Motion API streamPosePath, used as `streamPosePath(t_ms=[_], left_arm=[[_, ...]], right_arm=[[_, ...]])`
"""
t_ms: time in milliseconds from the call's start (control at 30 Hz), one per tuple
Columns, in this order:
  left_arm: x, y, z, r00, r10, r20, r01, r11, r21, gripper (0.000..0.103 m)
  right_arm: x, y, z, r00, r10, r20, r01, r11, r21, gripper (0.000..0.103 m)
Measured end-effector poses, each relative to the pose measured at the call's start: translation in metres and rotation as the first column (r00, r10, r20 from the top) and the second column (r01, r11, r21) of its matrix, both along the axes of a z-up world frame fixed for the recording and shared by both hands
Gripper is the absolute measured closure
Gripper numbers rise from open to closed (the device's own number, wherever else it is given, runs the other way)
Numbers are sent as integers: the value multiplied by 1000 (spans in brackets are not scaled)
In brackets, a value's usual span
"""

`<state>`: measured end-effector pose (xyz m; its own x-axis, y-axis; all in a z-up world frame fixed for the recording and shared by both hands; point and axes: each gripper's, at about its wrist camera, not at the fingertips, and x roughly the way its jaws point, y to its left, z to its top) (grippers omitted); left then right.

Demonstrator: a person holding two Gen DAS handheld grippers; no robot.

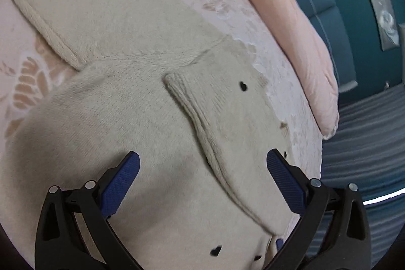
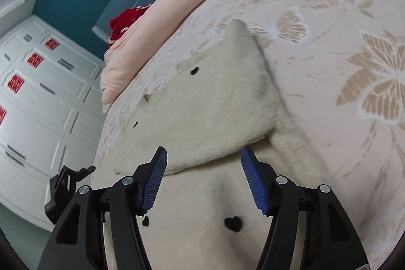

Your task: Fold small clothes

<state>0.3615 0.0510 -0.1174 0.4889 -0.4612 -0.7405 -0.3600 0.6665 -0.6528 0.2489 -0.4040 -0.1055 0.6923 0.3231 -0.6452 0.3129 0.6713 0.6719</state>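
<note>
Blue pads of the left gripper point(image 1: 202, 179) stand wide over the cream sweater point(image 1: 141, 103), gripping nothing; the right gripper point(image 2: 203, 176) is open and empty too. On the bedspread point(image 2: 354, 47), the sweater seems part-folded, one sleeve point(image 1: 217, 133) lying across. Pinch both layers at the edge; fold slowly.

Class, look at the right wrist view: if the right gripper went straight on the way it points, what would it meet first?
Most likely the cream sweater: the open right gripper points down at its folded-over part on the bed cover. Depth is hard to judge here.
</note>
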Motion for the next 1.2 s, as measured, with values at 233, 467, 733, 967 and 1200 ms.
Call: streamPosePath(t_ms=[233, 467, 733, 967, 1200], left_arm=[[34, -22, 3, 999, 30, 22, -33, 992, 119, 76], [15, -11, 20, 987, -31, 159, -3, 977, 214, 103], [5, -3, 4, 993, 28, 114, -29, 999, 14, 28], [36, -8, -8, 996, 75, 52, -71, 995, -62, 93], [3, 6, 7, 988, 18, 154, -35, 993, 111, 93]], right_arm=[[21, -22, -21, 991, -136, -1, 135, 983, 125, 67], [22, -40, -32, 990, -134, -50, 136, 991, 23, 96], [3, -23, -14, 997, -69, -29, 67, 995, -67, 70], [-11, 10, -14, 999, -30, -28, 23, 980, -196, 53], [11, 15, 26, 994, 36, 99, -13, 974, -227, 69]])
